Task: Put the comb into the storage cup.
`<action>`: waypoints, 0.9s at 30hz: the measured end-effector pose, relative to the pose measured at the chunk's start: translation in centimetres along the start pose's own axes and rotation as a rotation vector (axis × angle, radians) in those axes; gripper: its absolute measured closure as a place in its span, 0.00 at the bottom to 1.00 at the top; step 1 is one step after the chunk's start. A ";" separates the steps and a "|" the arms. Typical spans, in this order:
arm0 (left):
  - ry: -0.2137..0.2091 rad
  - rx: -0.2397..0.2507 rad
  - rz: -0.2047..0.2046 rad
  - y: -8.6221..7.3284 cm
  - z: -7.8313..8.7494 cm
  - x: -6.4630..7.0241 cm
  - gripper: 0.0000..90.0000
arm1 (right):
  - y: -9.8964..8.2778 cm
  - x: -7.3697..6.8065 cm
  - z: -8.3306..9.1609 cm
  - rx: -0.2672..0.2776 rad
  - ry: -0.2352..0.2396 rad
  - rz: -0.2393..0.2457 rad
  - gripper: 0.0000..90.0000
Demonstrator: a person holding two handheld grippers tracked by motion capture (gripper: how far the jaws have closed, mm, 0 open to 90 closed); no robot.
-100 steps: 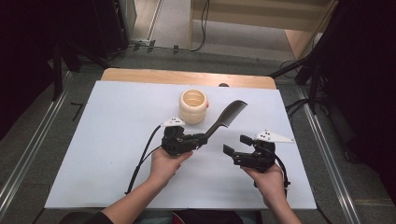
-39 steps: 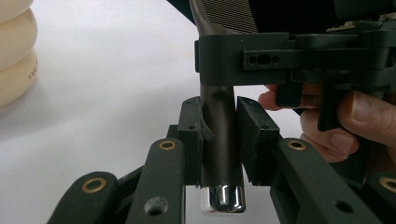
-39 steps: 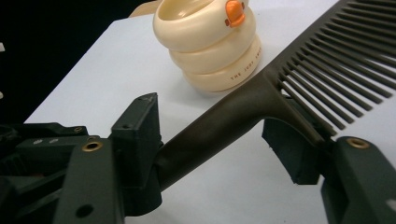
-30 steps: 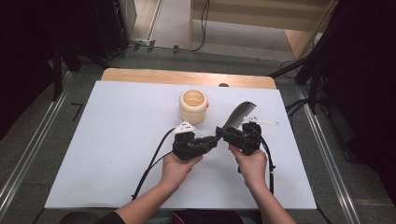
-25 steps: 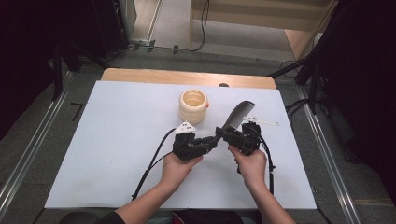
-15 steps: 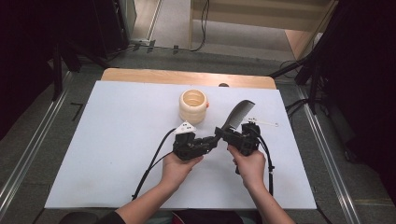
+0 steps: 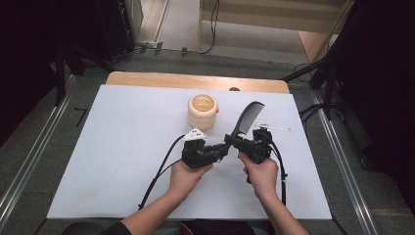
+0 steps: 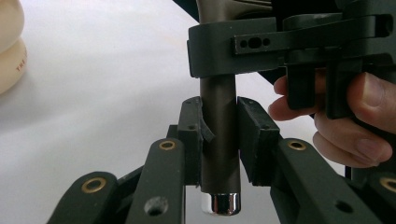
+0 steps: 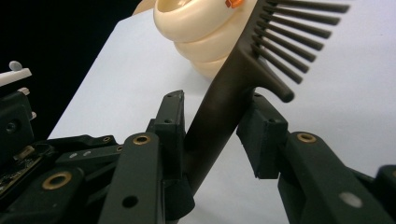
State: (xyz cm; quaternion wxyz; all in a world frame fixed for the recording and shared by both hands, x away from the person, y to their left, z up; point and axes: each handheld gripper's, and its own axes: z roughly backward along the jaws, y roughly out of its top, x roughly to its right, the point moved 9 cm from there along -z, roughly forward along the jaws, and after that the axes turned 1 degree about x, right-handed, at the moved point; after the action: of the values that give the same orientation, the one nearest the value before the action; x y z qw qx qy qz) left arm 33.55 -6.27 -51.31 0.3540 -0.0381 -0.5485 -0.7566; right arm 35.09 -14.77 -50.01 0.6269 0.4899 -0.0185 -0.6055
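A dark comb (image 7: pixel 249 115) with a long handle is held above the white table (image 7: pixel 107 147), its toothed head pointing away toward the far right. My left gripper (image 7: pixel 222 149) is shut on the lower end of the handle (image 8: pixel 219 135), just above its chrome tip. My right gripper (image 7: pixel 234 141) is shut on the comb (image 9: pixel 224 107) a little higher, just below the teeth. The two grippers meet nose to nose at the table's middle front. In the left gripper view the right gripper's jaws clamp the handle right above mine.
A cream ribbed cup (image 7: pixel 202 110) stands upright on the table just beyond the left gripper, left of the comb's head; it also appears as the cup (image 9: pixel 201 32). Cables trail from both grippers toward the front edge. A wooden strip (image 7: pixel 195 81) borders the far side.
The right gripper, open and apart at first, came left and closed on the comb that the left gripper holds. Over the last second both grippers and the comb hardly moved.
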 end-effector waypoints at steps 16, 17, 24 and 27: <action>-0.022 -0.018 0.014 -0.3 -0.3 0.0 0.81 | 0.1 -0.2 0.2 -0.012 0.037 -0.048 0.76; -0.022 -0.019 0.014 -0.3 -0.3 0.0 0.81 | 0.1 -0.2 0.2 -0.011 0.037 -0.047 0.76; -0.034 -0.022 0.025 -0.3 -0.3 0.1 0.81 | 0.1 -0.3 0.3 -0.018 0.051 -0.062 0.77; -0.038 -0.023 0.028 -0.3 -0.3 0.2 0.80 | 0.2 -0.3 0.4 -0.019 0.063 -0.068 0.78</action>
State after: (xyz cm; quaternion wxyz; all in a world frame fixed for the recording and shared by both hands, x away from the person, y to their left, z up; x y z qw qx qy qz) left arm 33.38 -6.54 -51.56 0.3537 -0.0640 -0.5458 -0.7569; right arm 34.90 -14.76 -49.54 0.6108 0.5030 0.0237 -0.6110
